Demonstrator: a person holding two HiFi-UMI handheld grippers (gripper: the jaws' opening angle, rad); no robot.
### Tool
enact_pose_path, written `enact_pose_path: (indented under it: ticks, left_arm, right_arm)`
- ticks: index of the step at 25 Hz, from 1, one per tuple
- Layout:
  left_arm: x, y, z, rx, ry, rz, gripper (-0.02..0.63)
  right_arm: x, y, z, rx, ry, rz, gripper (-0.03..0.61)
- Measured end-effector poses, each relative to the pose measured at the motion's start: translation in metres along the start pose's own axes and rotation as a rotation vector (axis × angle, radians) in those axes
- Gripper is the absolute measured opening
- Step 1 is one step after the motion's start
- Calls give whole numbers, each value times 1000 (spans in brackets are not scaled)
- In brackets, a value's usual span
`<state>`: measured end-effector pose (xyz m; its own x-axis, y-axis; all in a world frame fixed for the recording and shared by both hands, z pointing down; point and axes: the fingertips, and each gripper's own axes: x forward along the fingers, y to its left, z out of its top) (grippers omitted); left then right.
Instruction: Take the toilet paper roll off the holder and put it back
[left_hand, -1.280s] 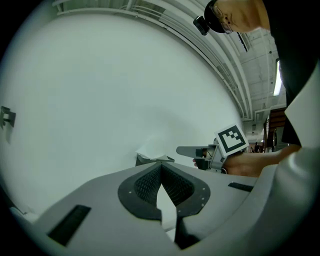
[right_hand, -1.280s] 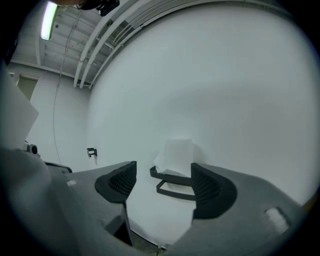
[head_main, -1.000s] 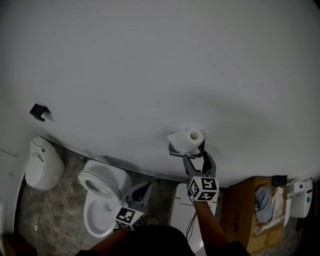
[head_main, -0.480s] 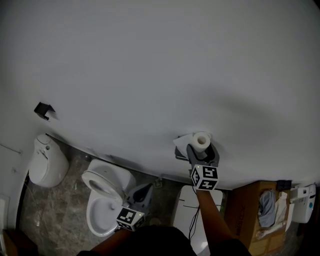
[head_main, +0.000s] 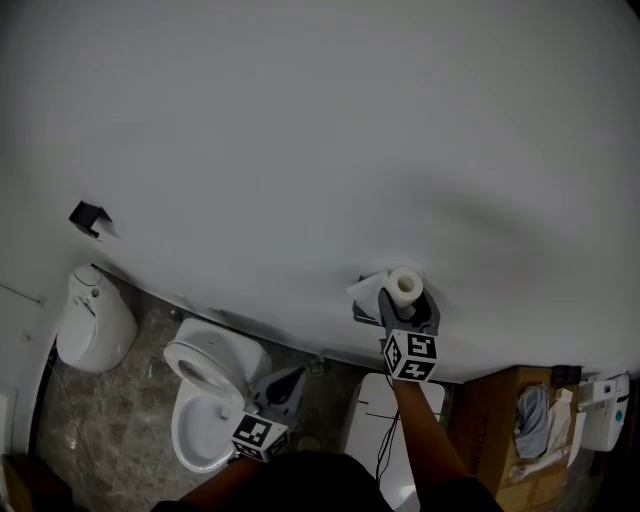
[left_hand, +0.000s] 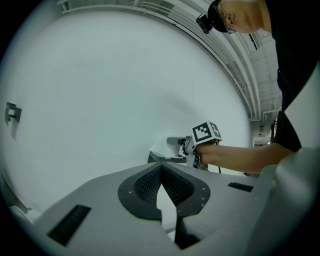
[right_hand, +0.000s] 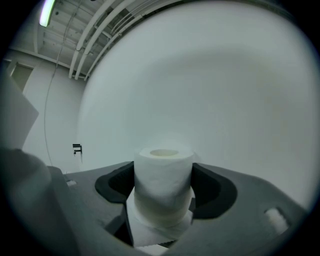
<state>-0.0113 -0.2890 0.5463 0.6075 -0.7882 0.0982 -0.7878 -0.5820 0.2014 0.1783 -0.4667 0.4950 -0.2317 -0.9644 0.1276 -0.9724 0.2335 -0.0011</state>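
No legible text, brand, number or sign in any view. Only printed marks: black-and-white square patterns on the marker cube (head_main: 410, 356) of the right gripper (head_main: 404, 297) and the marker cube (head_main: 259, 437) of the left gripper (head_main: 293, 378). Neither carries letters or digits.

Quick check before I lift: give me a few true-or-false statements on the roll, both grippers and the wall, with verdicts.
1. The toilet paper roll stands upright, core opening on top. True.
2. The right gripper is empty. False: its jaws have just been closing, and the roll sits between them, against both pads.
3. The left gripper grips a loose sheet of paper. False: its jaws are together with nothing between them.
4. A small black bracket is fixed to the wall, far to the left of the roll. True.
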Motion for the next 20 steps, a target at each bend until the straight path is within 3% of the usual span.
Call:
enact_pose_path:
  ticks: [12,20]
  left_arm:
    - [-21,7,16,24,-41,25,9]
    - [-37,4,24,-15,-65,23,9]
  right_arm:
    - [-39,14,45,5,-88,-7,334]
    - [-102,25,79,35,-154,-27,333]
